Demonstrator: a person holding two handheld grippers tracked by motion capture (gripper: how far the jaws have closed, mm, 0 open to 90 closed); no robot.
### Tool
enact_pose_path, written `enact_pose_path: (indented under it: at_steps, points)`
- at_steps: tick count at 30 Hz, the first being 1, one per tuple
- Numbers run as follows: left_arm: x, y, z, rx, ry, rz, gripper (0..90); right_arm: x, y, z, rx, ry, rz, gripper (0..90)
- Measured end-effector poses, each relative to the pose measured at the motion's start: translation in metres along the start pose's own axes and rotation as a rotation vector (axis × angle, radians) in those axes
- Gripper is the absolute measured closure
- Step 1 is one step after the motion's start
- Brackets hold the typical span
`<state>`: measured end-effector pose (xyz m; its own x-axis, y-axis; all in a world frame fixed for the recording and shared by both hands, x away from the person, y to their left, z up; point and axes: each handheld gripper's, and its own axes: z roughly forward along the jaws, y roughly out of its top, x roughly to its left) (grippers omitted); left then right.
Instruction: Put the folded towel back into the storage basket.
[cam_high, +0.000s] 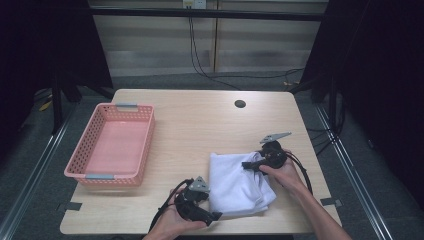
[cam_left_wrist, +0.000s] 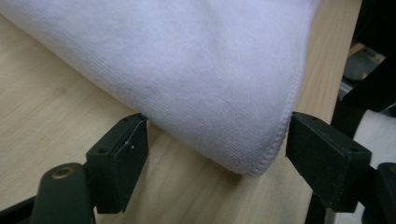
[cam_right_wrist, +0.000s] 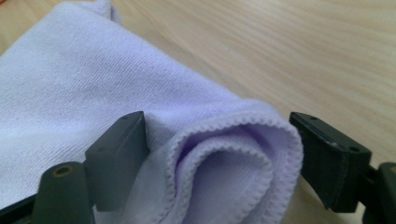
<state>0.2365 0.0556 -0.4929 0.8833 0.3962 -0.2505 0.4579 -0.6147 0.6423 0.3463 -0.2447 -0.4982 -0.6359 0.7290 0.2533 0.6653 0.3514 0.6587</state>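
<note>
A folded white towel (cam_high: 237, 182) lies on the wooden table (cam_high: 200, 125), right of centre near the front edge. My left gripper (cam_high: 215, 216) sits low at the towel's front left corner. In the left gripper view its jaws stand open (cam_left_wrist: 217, 144), with the towel's hemmed corner (cam_left_wrist: 187, 60) between them and the pads just at its edges. My right gripper (cam_high: 246, 165) is at the towel's far right corner. In the right gripper view it is open (cam_right_wrist: 219, 149), straddling the rolled, folded edge of the towel (cam_right_wrist: 70, 79), which is not squeezed.
A pink plastic basket (cam_high: 75, 172) with nothing in it stands at the table's left side. A round cable hole (cam_high: 240, 104) is near the far edge. Bare wood lies between the basket and the towel. Dark curtains flank the table.
</note>
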Motion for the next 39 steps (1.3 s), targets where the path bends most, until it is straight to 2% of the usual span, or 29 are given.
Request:
enact_pose_path:
  at_steps: [1,3,5,6,7,8,9,11,12,13,14,17,19,20,21,22,23,25,26,29,31,32,33,34,35,39]
  points:
    - [-0.001,0.001,-0.001,0.016,0.011,0.002,20.4,0.000,-0.001,0.001,0.006,0.011,0.000,20.9]
    - [-0.001,0.001,0.001,0.001,0.007,-0.009,20.9,0.001,-0.002,0.002,0.012,0.011,-0.010,20.8]
    - [-0.003,0.001,0.002,-0.002,0.012,-0.002,21.0,0.001,-0.002,0.003,0.012,0.020,-0.016,20.9]
    - [-0.003,0.001,0.000,0.020,0.011,0.019,21.2,0.001,-0.002,0.002,0.016,0.023,-0.026,21.5]
    - [-0.005,0.001,0.001,0.014,0.015,0.025,22.3,0.002,-0.002,0.002,0.023,0.024,-0.039,22.5]
    - [-0.006,0.001,0.001,0.022,0.027,0.045,26.6,0.003,-0.002,0.002,0.028,0.022,-0.049,24.3]
    - [-0.008,0.001,0.001,0.010,0.020,0.043,34.1,0.004,-0.002,0.001,0.030,0.031,-0.052,26.8]
    - [-0.009,0.000,0.002,0.002,0.019,0.068,36.0,0.004,-0.003,0.000,0.038,0.046,-0.065,28.7]
    - [-0.008,0.000,0.001,0.003,0.027,0.075,41.1,0.004,-0.003,0.000,0.042,0.053,-0.065,31.8]
    - [-0.007,0.000,0.001,-0.004,0.021,0.061,45.0,0.005,-0.003,-0.001,0.051,0.059,-0.072,33.8]
    - [-0.005,0.000,0.001,0.000,0.025,0.064,47.0,0.007,-0.003,-0.001,0.057,0.062,-0.074,35.3]
    - [-0.003,0.001,0.000,0.001,0.022,0.057,61.0,0.011,-0.002,-0.001,0.078,0.083,-0.093,46.9]
    - [-0.002,0.002,-0.001,0.022,0.016,0.053,65.5,0.013,-0.001,-0.001,0.088,0.091,-0.089,54.2]
    - [-0.002,0.002,0.001,0.008,0.010,0.044,67.5,0.014,-0.001,-0.001,0.090,0.091,-0.086,55.7]
    - [0.001,0.003,-0.001,0.025,0.004,0.058,68.2,0.015,-0.001,-0.001,0.089,0.090,-0.086,58.7]
    - [0.002,0.003,-0.001,0.021,-0.006,0.049,68.5,0.017,-0.001,-0.002,0.090,0.085,-0.094,61.5]
    - [0.003,0.002,0.000,0.003,-0.024,0.021,68.8,0.019,-0.001,-0.002,0.091,0.071,-0.099,63.0]
    - [0.005,0.003,-0.002,0.014,-0.028,0.030,69.5,0.024,0.000,-0.004,0.089,0.042,-0.116,65.0]
    - [0.004,0.004,-0.003,0.005,-0.032,0.018,70.1,0.025,0.000,-0.004,0.081,0.045,-0.117,65.6]
    - [0.005,0.006,-0.008,-0.017,-0.035,0.035,71.0,0.022,0.002,-0.007,0.075,0.052,-0.092,66.7]
    - [0.006,0.006,-0.013,-0.030,-0.036,0.017,71.1,0.020,0.004,-0.008,0.059,0.060,-0.084,66.8]
    - [0.008,0.006,-0.016,-0.021,-0.032,0.025,71.1,0.020,0.005,-0.008,0.048,0.067,-0.086,66.8]
    - [0.008,0.005,-0.017,-0.055,-0.035,0.007,71.1,0.021,0.007,-0.009,0.042,0.064,-0.093,66.9]
    - [0.009,0.006,-0.020,-0.052,-0.041,-0.001,71.3,0.022,0.009,-0.010,0.034,0.062,-0.094,67.0]
    - [0.010,0.006,-0.023,-0.052,-0.037,0.010,71.4,0.023,0.011,-0.010,0.024,0.066,-0.092,67.2]
    - [0.013,0.011,-0.037,-0.099,-0.037,0.005,71.7,0.029,0.021,-0.011,0.010,0.051,-0.105,67.7]
